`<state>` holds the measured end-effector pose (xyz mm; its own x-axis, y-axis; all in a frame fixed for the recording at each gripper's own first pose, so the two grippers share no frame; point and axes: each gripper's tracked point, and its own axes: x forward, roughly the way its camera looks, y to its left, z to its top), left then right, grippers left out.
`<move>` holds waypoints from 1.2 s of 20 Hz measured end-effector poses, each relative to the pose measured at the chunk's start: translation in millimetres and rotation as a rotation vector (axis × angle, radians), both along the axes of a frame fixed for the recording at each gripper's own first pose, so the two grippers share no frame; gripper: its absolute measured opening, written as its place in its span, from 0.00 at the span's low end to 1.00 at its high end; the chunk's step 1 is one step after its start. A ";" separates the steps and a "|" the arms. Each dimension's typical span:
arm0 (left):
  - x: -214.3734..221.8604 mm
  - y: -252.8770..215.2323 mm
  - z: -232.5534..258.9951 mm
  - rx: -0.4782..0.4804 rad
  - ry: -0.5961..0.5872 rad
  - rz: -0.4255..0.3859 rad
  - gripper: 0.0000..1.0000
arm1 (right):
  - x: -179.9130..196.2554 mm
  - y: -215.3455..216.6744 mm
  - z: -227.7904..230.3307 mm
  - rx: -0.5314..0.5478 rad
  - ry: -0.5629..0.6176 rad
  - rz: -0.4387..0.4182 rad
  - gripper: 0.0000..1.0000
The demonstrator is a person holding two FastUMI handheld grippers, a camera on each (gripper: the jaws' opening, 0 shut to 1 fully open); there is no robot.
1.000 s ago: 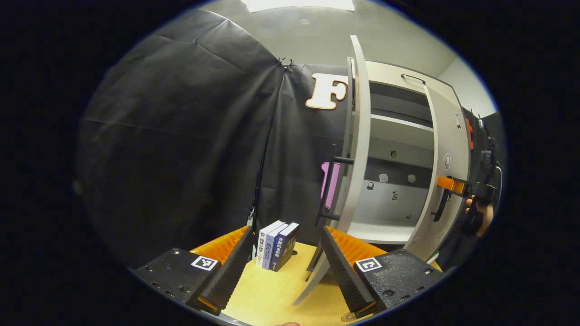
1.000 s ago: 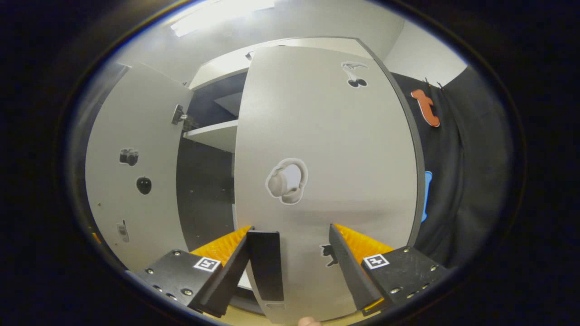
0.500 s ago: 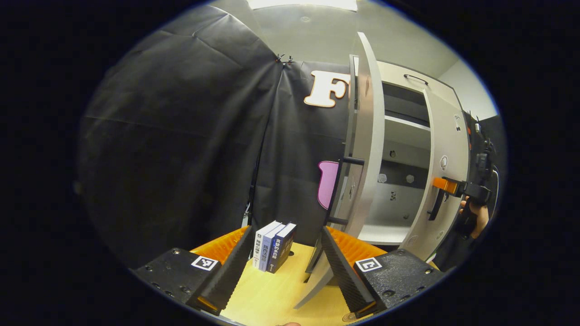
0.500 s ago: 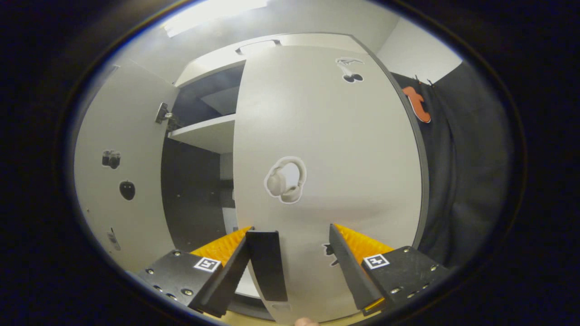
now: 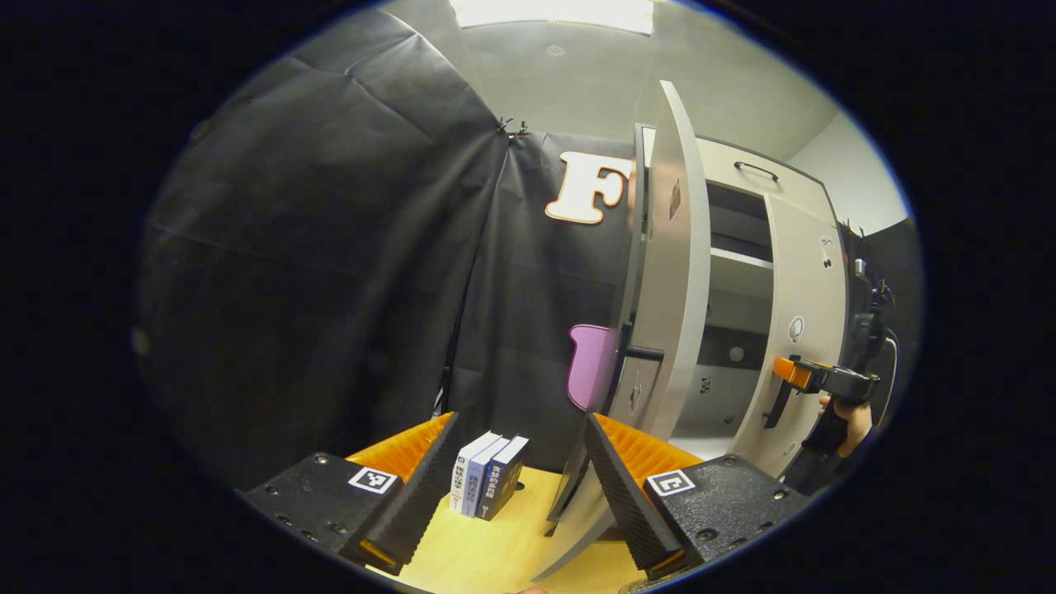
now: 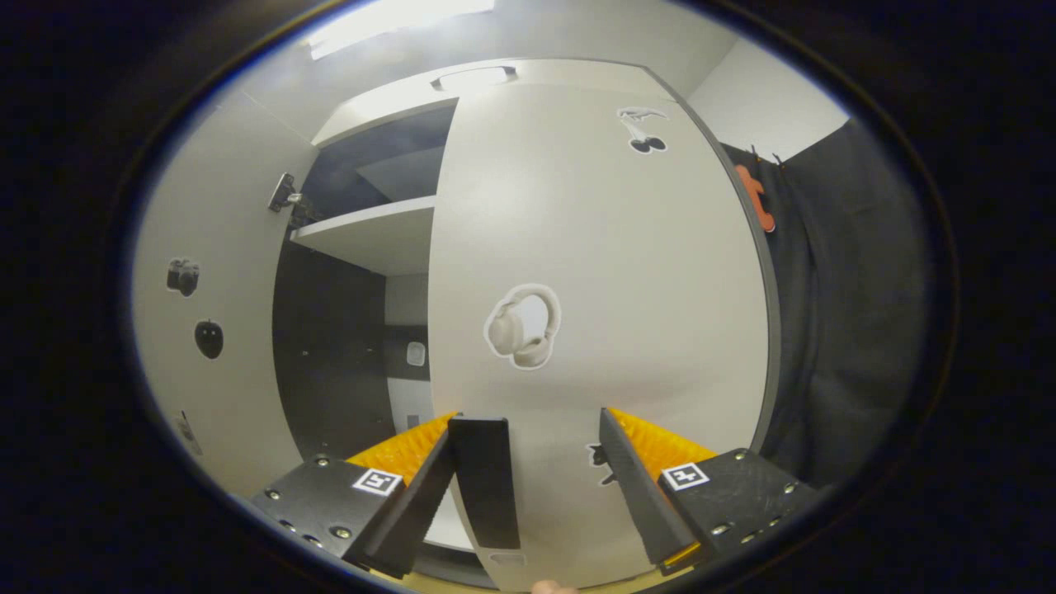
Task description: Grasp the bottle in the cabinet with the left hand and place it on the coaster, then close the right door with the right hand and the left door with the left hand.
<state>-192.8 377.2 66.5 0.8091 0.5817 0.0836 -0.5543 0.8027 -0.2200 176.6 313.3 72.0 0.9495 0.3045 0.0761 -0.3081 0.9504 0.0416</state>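
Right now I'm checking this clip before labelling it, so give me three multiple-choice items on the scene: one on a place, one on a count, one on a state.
1. Where do the books stand?
A. on the wooden tabletop, left of the cabinet
B. on the cabinet shelf
C. on top of the cabinet

2. How many books stand together?
A. one
B. three
C. five

3. How is the right door?
A. fully shut
B. taken off
C. partly open, with the right gripper at it

Answers:
1 A, they sit on the tabletop beside the left door.
2 B, three spines show.
3 C, the dark cabinet interior shows beside the door's edge.
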 end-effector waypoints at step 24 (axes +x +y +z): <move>64.3 -32.1 61.4 0.143 -0.007 -0.409 0.92 | -95.7 -82.0 2.6 -0.008 -0.027 -0.089 0.96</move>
<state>-128.4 345.1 128.0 0.9698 0.1951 0.1464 -0.1828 0.9787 -0.0932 81.0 231.3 74.6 0.9705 0.2194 0.0997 -0.2231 0.9744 0.0266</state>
